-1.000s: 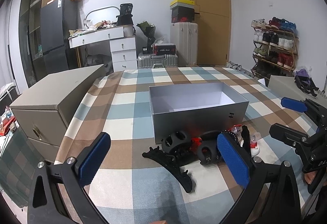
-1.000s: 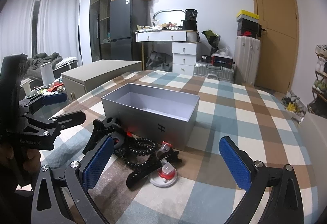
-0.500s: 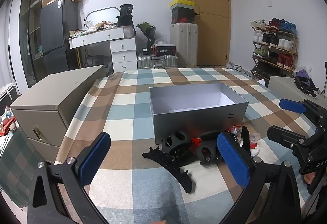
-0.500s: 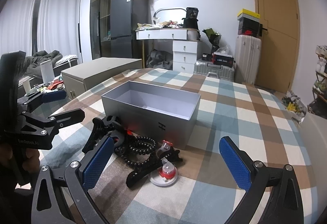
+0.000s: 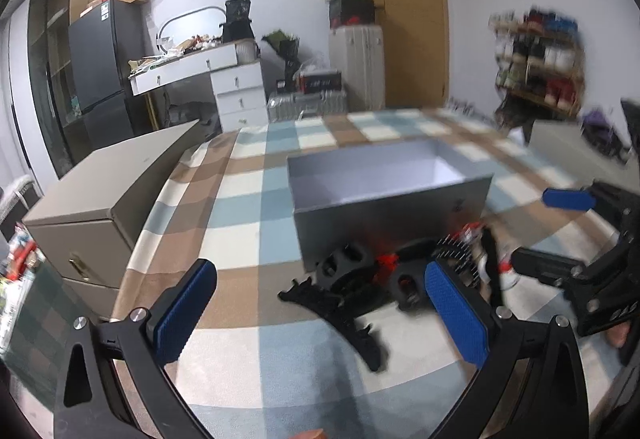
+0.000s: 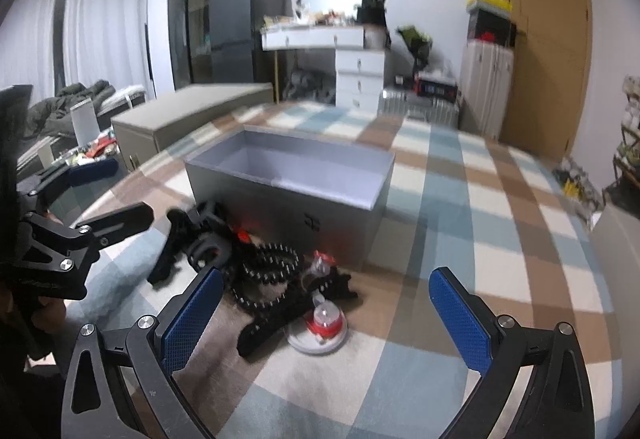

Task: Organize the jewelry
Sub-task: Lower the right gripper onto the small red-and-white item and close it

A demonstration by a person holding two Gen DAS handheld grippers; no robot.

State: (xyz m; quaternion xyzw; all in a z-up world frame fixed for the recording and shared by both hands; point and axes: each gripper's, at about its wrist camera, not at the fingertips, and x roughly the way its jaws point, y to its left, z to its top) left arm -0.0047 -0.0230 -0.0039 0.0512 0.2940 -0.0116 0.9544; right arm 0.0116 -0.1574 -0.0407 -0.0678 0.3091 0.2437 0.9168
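An open grey box (image 5: 384, 195) stands on the checked tablecloth (image 5: 240, 215); it also shows in the right wrist view (image 6: 292, 191), and its inside looks bare. In front of it lies a heap of black hair claws (image 5: 340, 299), a black bead string (image 6: 272, 271) and a small red-and-clear piece on a white disc (image 6: 324, 323). My left gripper (image 5: 320, 311) is open and empty, just short of the heap. My right gripper (image 6: 326, 319) is open and empty, near the heap from the other side.
A beige cabinet (image 5: 108, 195) stands at the table's left edge. Behind are a white dresser (image 5: 236, 95), a dark fridge (image 5: 104, 59), suitcases (image 5: 356, 67), a wooden door (image 5: 400, 11) and a shoe rack (image 5: 540, 55).
Both grippers have moved closer to the heap and the box; both views are now blurred by motion. The jewelry and the box have not moved.
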